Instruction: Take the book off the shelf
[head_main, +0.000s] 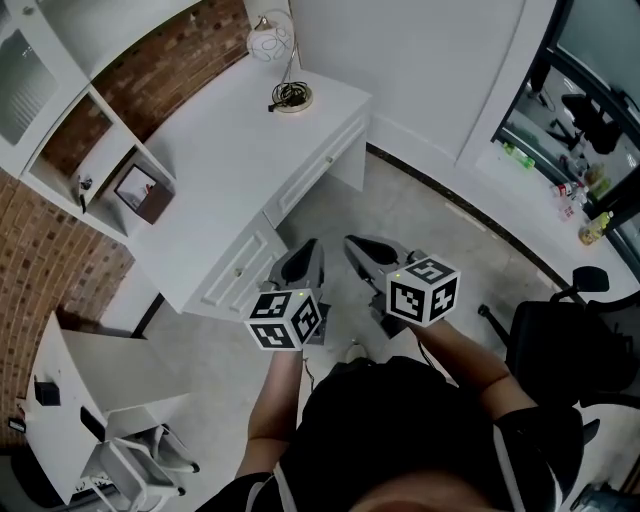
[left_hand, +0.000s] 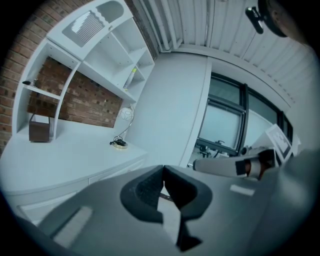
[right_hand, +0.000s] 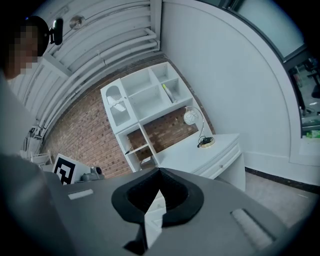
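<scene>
A dark brown book (head_main: 142, 192) stands in the low open compartment of the white shelf unit (head_main: 60, 130) at the back of the desk; it also shows as the book (left_hand: 39, 128) in the left gripper view. A thin yellow-green item (left_hand: 133, 77) stands on a higher shelf. My left gripper (head_main: 303, 265) and right gripper (head_main: 372, 255) hang side by side over the floor in front of the desk, well short of the shelf. Both are shut with nothing between the jaws, as the left gripper (left_hand: 163, 170) and right gripper (right_hand: 159, 172) show in their own views.
The white desk (head_main: 230, 170) with drawers lies between me and the shelf. A globe lamp (head_main: 272, 40) with a round base (head_main: 292, 97) stands at its far end. A black office chair (head_main: 570, 350) is at my right, and a white chair (head_main: 130, 450) at lower left.
</scene>
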